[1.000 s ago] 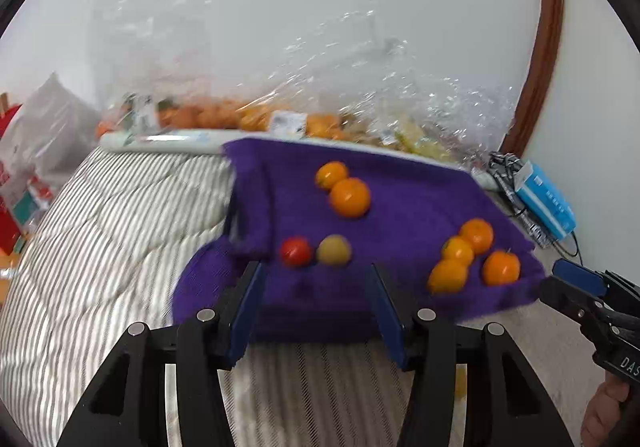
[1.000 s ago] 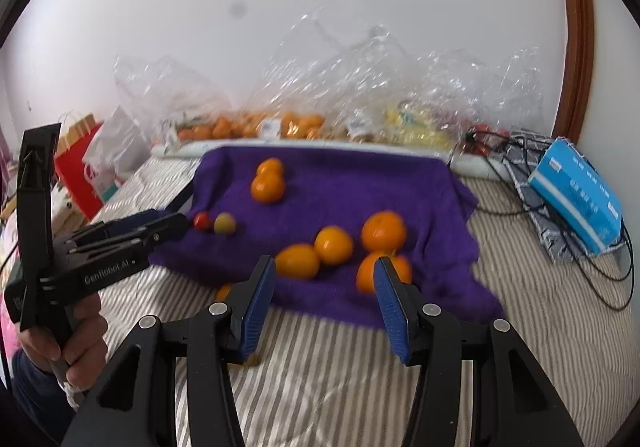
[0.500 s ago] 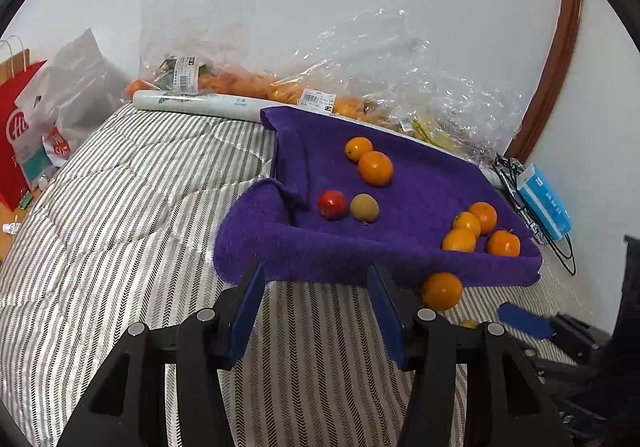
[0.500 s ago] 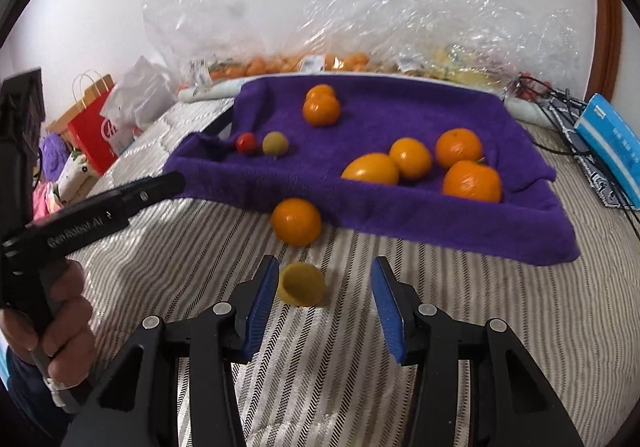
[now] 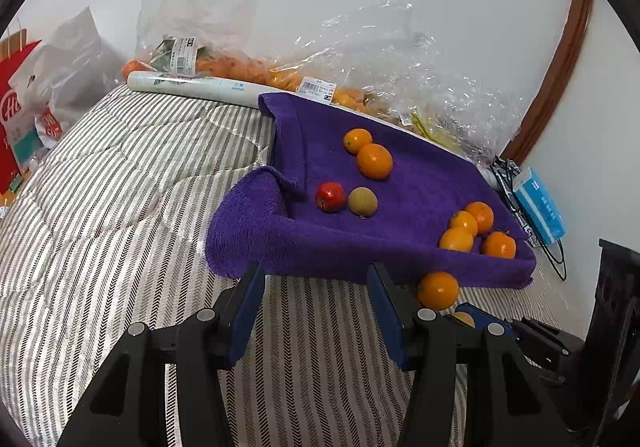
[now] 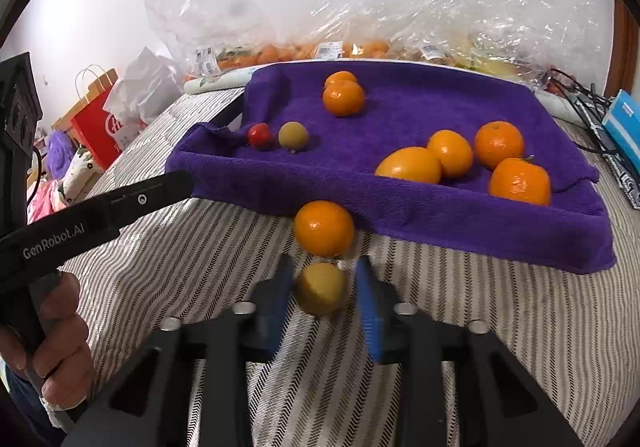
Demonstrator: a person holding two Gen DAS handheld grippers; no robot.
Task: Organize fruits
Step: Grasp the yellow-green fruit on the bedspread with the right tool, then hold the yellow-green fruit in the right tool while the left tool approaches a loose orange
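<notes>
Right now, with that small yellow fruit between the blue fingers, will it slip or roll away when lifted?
Probably it lifts fine: the right gripper has closed on the yellow fruit, which looks small and likely light. Its round, smooth skin could let it slip. If dropped it may roll little, since the striped quilt looks soft, like the orange resting beside it.

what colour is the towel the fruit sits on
Purple; the towel shows best in the right wrist view.

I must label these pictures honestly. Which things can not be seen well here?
- Yellow fruit, right wrist view: motion blur on the right gripper fingers hides any contact.
- Same fruit, left wrist view: mostly behind the left gripper.
- Bagged fruit: crinkled plastic hides it.
- Blue box: print too small.
</notes>
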